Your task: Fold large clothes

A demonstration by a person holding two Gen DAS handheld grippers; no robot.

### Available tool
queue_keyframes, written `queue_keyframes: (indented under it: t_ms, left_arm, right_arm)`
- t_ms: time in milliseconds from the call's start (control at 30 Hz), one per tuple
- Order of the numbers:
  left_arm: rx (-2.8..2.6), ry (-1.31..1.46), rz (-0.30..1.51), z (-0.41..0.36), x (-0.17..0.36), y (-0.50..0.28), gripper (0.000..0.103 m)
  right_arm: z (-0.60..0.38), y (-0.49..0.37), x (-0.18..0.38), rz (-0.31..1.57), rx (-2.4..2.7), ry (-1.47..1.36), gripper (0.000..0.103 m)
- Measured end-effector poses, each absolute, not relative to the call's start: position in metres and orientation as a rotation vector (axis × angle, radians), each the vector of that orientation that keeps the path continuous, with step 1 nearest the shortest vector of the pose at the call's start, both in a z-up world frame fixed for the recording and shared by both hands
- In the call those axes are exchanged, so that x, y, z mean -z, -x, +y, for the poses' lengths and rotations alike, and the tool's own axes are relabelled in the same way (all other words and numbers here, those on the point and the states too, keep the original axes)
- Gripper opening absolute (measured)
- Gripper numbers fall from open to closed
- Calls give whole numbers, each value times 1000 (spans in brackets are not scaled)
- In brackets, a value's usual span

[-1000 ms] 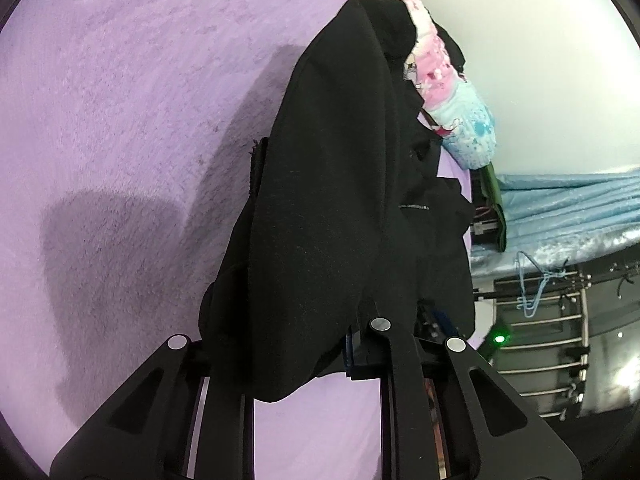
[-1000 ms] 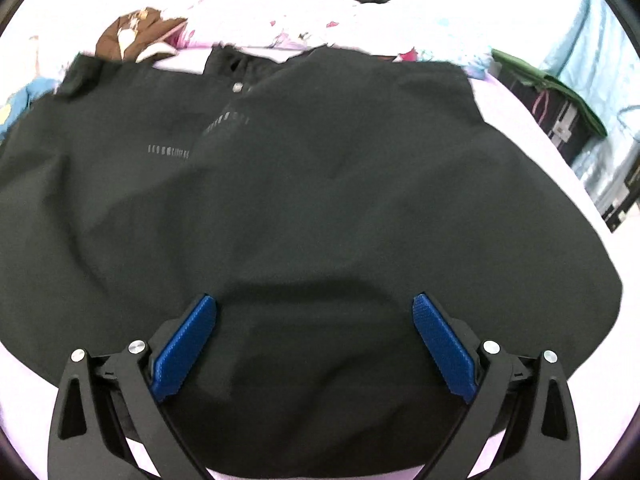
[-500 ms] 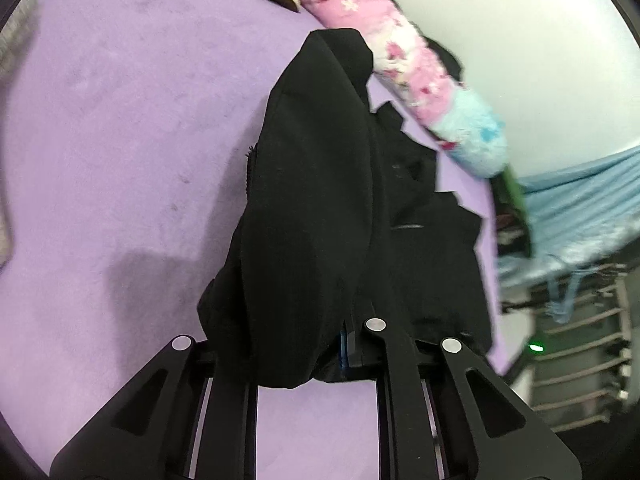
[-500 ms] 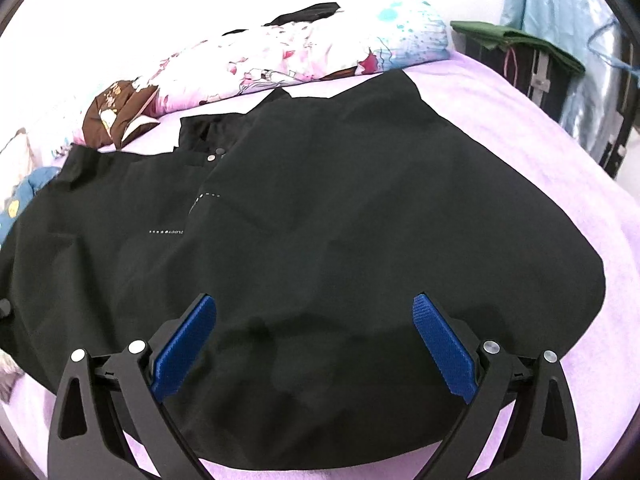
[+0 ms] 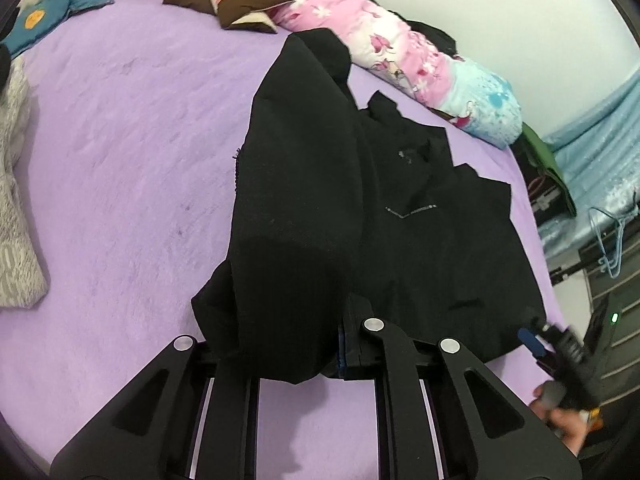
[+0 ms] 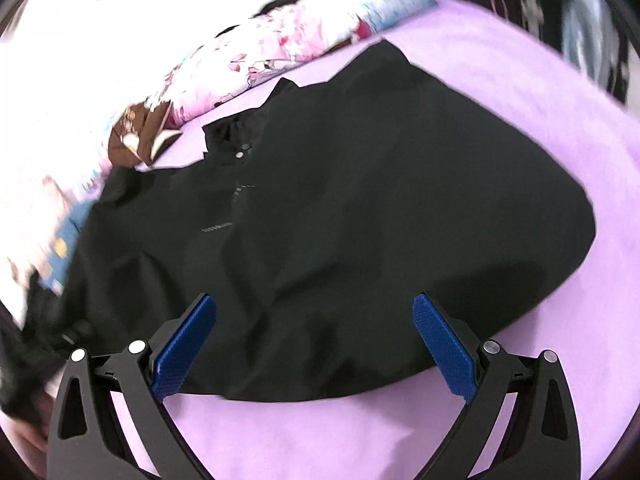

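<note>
A large black garment (image 5: 420, 232) lies spread on the purple bed (image 5: 120, 140). My left gripper (image 5: 340, 348) is shut on its near left edge. The pinched edge is lifted, and a long fold (image 5: 296, 200) drapes over the left finger. In the right wrist view the garment (image 6: 360, 200) lies flat, buttons and small print near its collar. My right gripper (image 6: 316, 344) hovers open over the near hem with its blue pads (image 6: 444, 352) wide apart and nothing between them. It also shows at the lower right of the left wrist view as a right gripper (image 5: 540, 344) in a person's hand (image 5: 568, 428).
A pink and blue floral bolster (image 5: 400, 52) lies along the far side, with a brown garment (image 5: 240, 0) on it. A blue plush (image 5: 60, 8) and a grey-white cloth (image 5: 16, 200) lie at the left. A rack with a hanger (image 5: 608, 240) stands past the right edge.
Both grippers have risen and rolled, so more of the bed shows. The left one still pinches the fold and has lifted it. The right one stays open and has drawn back to the hem.
</note>
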State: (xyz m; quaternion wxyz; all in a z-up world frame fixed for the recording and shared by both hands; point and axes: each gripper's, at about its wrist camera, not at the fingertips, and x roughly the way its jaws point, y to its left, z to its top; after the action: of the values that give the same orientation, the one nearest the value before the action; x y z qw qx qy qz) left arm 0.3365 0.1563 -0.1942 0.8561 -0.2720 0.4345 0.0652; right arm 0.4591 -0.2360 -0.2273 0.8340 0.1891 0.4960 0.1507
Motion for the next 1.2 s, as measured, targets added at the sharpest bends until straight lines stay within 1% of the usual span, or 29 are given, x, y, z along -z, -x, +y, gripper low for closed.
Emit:
queue_keyframes:
  t_ms: [67,133,300,367,433,533,667,833,900,1000,1200]
  left_arm:
    - [-152,528,918,153,196,-337,12]
    - [-153,513,925,151,197,-339,11]
    - [-165,425,932,141,192,-343,11]
    - [-192,346,935,132,189,-344,11]
    - [-210,242,932,118,187,-344,11]
    - [-199,212,930,111,185,-345,10]
    - [-183,206,927,108,182,-345,10]
    - [-167,200,932,105,181,-346,10]
    - [-156,196,933,103,180,-347,10]
    - [-151,189,924,100,177,-346,10]
    - [-145,106,908,83,175,-344,9]
  right_arm:
    - [-221,-474,214,1122,-341,-435,96]
    - [-195,-491,194,1167,-355,-374,96]
    - [-87,-531,120,1232,-461,-119,96]
    - [-52,-544,101,1268,-454,-53,96]
    - [-9,-554,81,1294,-383,85,96]
    - [52,-560,62,1299,-422,201,96]
    - [119,-567,79,1417,-415,288,96]
    - [171,-580,133,1582,-360,380,96]
    - [181,-584,148,1595,-305,446,96]
    - [199,-587,174,1561,-176,672,96]
    - [204,-596,204,1597,-71,715,96]
